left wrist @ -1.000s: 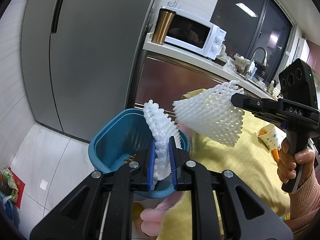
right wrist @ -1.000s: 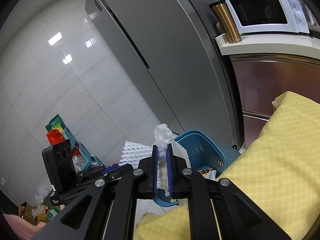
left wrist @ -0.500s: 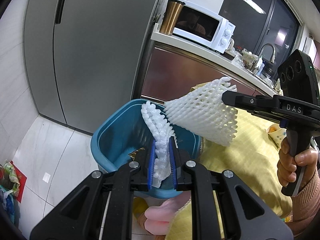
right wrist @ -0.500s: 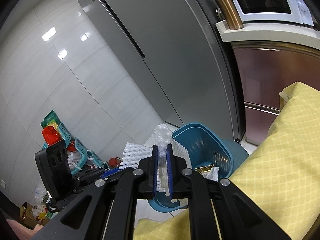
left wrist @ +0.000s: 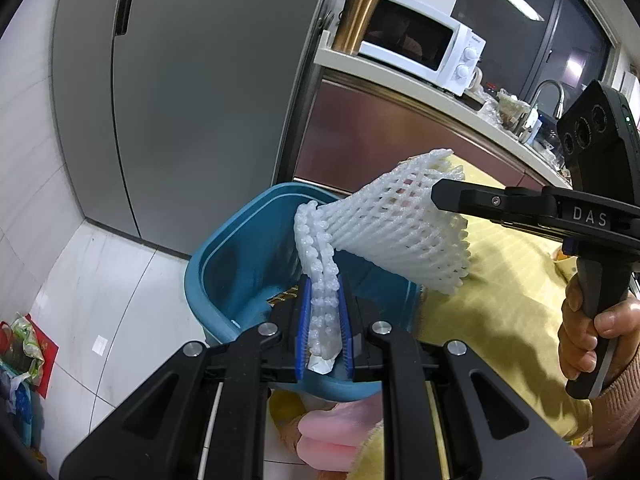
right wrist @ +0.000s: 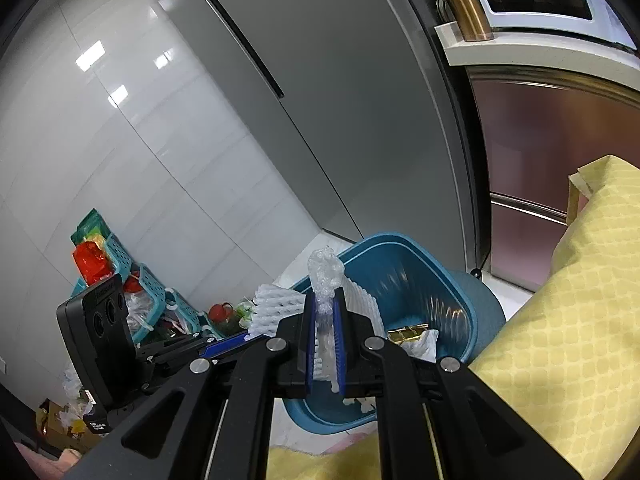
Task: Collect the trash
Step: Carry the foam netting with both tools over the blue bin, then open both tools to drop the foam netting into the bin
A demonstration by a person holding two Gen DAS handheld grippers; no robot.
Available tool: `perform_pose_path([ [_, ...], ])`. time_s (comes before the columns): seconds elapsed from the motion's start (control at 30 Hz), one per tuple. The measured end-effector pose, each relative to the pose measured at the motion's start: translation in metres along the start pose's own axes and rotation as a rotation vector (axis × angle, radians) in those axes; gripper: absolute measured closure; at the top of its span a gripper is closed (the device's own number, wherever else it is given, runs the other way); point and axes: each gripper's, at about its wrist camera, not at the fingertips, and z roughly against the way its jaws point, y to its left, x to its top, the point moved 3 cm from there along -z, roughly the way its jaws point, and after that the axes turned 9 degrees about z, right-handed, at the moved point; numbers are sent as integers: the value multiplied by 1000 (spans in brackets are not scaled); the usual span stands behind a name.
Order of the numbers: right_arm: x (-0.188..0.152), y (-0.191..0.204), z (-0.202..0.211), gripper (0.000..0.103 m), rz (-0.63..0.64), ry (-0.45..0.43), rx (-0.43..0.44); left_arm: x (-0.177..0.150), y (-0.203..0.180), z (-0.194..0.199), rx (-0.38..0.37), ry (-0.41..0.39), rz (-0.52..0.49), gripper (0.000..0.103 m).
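Left wrist view, my left gripper (left wrist: pixel 323 320): fingers clenched on a twisted white foam net (left wrist: pixel 318 264), low centre of the frame, directly over the blue bin (left wrist: pixel 224 276).
Left wrist view, my right gripper (left wrist: pixel 440 194): enters from the right edge; its fingers grasp a second, spread-out foam net (left wrist: pixel 400 232) that hangs over the bin's right rim and the yellow cloth (left wrist: pixel 500 300).
Left wrist view, bin contents: something gold-coloured and a white scrap lie at the bottom.
Right wrist view, right gripper (right wrist: pixel 323 340): fingers clamped on the net, seen edge-on with a crinkled clear tip poking up at centre.
Right wrist view, left gripper (right wrist: pixel 240 338): lower left, its net (right wrist: pixel 276 304) just beside mine at the bin's (right wrist: pixel 404 248) near rim.
Risk, as I judge it: the two nets touch at their tips; letting go of one could snag the other, or the spread net could drape on the rim and slide onto the cloth or floor.
Count: two foam nets, one bin, two grippers, one microwave (left wrist: pixel 420 56), one copper tumbler (left wrist: pixel 356 18).
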Motion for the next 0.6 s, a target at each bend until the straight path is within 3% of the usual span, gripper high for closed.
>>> perform_pose_path([
  [0.6,-10,-11,-42,90,-43,114,-65,2,4,-44,78,55,13,89],
])
